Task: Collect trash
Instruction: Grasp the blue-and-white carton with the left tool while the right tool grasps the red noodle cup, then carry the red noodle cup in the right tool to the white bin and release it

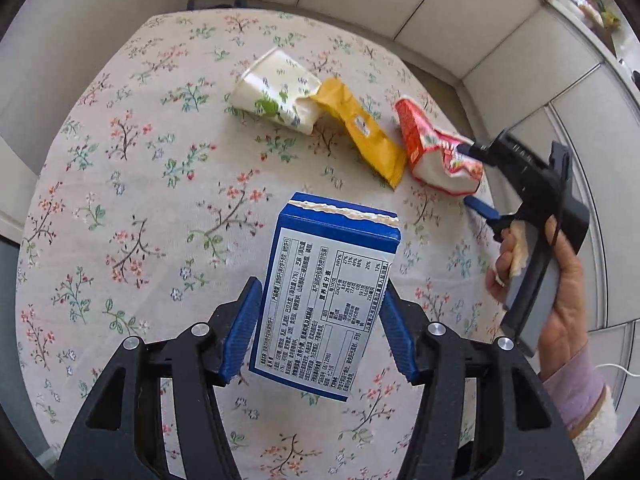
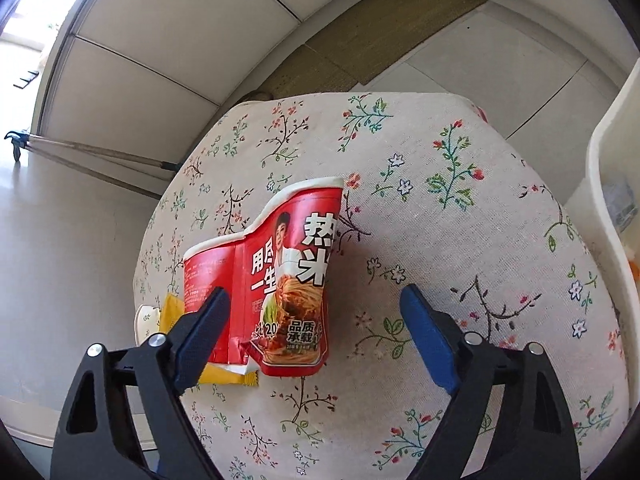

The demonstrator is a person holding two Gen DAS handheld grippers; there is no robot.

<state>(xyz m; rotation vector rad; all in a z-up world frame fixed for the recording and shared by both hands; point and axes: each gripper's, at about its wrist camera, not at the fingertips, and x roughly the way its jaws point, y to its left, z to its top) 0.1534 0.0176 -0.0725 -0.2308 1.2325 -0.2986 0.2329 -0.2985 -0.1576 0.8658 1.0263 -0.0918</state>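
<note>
Trash: blue cardboard box (image 1: 324, 304) gripped by left gripper (image 1: 320, 340) (right gripper (image 2: 316, 336) gaping, empty).

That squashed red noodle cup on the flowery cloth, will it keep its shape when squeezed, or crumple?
The red noodle cup is already flattened and creased, so it would probably crumple further. It looks empty, so likely light. Lying flat, it seems unlikely to roll. The right gripper is open around it.

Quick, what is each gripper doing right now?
Left gripper: shut on the blue cardboard box.
Right gripper: open around the crushed red noodle cup, not gripping.
</note>
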